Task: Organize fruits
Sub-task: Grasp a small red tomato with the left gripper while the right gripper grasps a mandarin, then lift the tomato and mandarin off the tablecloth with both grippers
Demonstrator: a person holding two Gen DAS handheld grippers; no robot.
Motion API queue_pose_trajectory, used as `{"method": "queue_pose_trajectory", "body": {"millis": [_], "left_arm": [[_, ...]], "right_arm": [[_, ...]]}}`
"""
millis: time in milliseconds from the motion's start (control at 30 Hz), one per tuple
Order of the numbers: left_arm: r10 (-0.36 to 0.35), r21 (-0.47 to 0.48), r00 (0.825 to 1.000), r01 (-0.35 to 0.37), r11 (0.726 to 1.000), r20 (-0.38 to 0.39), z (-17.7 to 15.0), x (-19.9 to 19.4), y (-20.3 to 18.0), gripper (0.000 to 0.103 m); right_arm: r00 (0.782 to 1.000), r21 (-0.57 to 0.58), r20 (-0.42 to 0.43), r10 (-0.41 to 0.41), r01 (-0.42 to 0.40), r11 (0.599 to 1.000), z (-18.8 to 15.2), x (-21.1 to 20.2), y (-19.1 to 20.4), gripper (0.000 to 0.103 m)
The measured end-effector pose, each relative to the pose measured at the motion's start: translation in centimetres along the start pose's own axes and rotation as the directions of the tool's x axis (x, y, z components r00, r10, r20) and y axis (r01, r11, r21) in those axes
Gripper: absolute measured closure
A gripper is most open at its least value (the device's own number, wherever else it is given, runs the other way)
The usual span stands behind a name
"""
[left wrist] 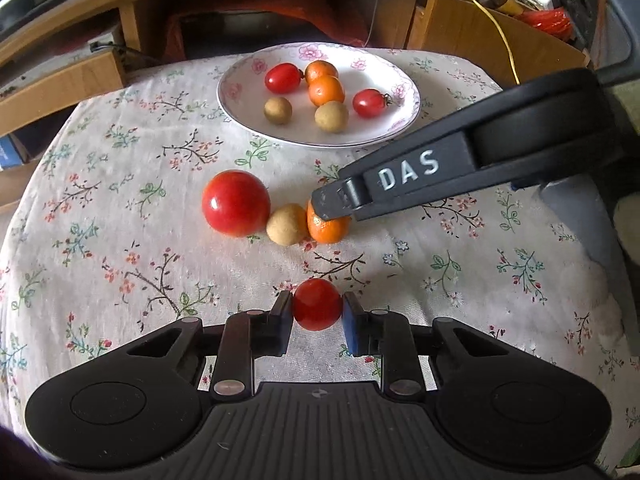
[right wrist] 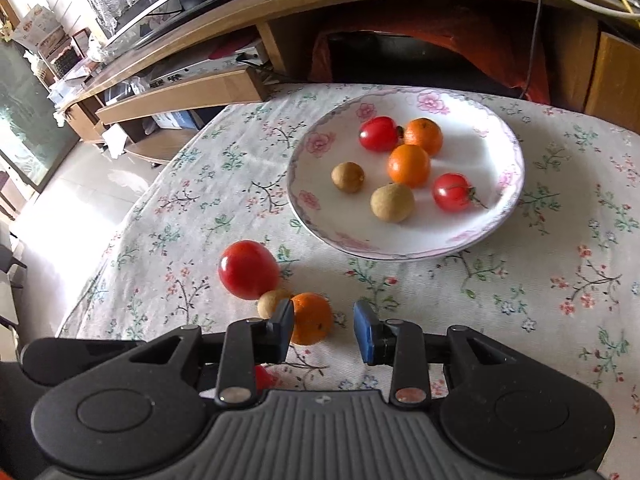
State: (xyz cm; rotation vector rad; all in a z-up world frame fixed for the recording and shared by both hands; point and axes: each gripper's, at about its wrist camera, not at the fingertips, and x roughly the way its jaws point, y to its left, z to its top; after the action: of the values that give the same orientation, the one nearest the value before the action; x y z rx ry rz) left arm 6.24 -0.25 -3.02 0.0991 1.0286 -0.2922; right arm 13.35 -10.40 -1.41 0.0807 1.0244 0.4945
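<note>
My left gripper [left wrist: 317, 312] is shut on a small red tomato [left wrist: 317, 304], just above the floral cloth. My right gripper [right wrist: 325, 326] is open, its left finger against a small orange [right wrist: 311, 318] that lies between the fingers on the cloth; it shows in the left wrist view [left wrist: 328, 232] under the right gripper's finger [left wrist: 336, 204]. Beside the orange lie a tan longan [left wrist: 287, 224] and a large red tomato [left wrist: 236, 203]. A floral plate [left wrist: 240, 108] behind holds two small tomatoes, two oranges and two longans.
The table is covered with a floral cloth [left wrist: 120, 240]. A wooden TV stand [right wrist: 208, 92] with shelves and cables runs behind the table. Tiled floor [right wrist: 80, 200] lies to the left of the table edge.
</note>
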Motion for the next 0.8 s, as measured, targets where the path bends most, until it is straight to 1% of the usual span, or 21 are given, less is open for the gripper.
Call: {"method": "queue_pose_trajectory", "body": {"millis": [100, 267, 333, 400, 533, 700, 800], "left_arm": [[-0.006, -0.007, 1.000, 0.006, 1.000, 0.001, 0.1, -0.2, 0.0, 0.069], [-0.014, -0.009, 1.000, 0.014, 1.000, -0.008, -0.1, -0.3, 0.0, 0.069], [-0.013, -0.009, 1.000, 0.013, 1.000, -0.008, -0.2, -0.4, -0.1, 0.069], [-0.011, -0.011, 1.000, 0.011, 1.000, -0.007, -0.1, -0.5, -0.1, 0.069], [-0.008, -0.015, 1.000, 0.008, 1.000, -0.007, -0.1, -0.6, -0.1, 0.069], [-0.007, -0.005, 1.000, 0.007, 1.000, -0.012, -0.6, -0.8, -0.4, 0.069], [-0.007, -0.001, 1.000, 0.007, 1.000, -0.018, -0.8, -0.7, -0.6, 0.069]], "right_arm": [[1.000, 0.006, -0.017, 0.023, -0.023, 1.000, 0.1, 0.7, 0.2, 0.070], [0.999, -0.015, -0.037, 0.040, -0.041, 0.999, 0.2, 1.9, 0.4, 0.069], [0.998, -0.016, -0.038, 0.056, -0.056, 0.998, 0.2, 1.9, 0.4, 0.070], [0.998, -0.024, -0.040, 0.054, -0.055, 0.998, 0.1, 1.7, 0.4, 0.070], [0.998, -0.045, -0.046, 0.038, -0.040, 0.998, -0.7, 0.8, 0.5, 0.070], [0.999, -0.084, -0.042, -0.024, 0.020, 0.996, -2.0, -1.6, 0.4, 0.070], [0.997, -0.083, -0.053, -0.048, 0.044, 0.996, -3.1, -2.7, -0.2, 0.070]]}}
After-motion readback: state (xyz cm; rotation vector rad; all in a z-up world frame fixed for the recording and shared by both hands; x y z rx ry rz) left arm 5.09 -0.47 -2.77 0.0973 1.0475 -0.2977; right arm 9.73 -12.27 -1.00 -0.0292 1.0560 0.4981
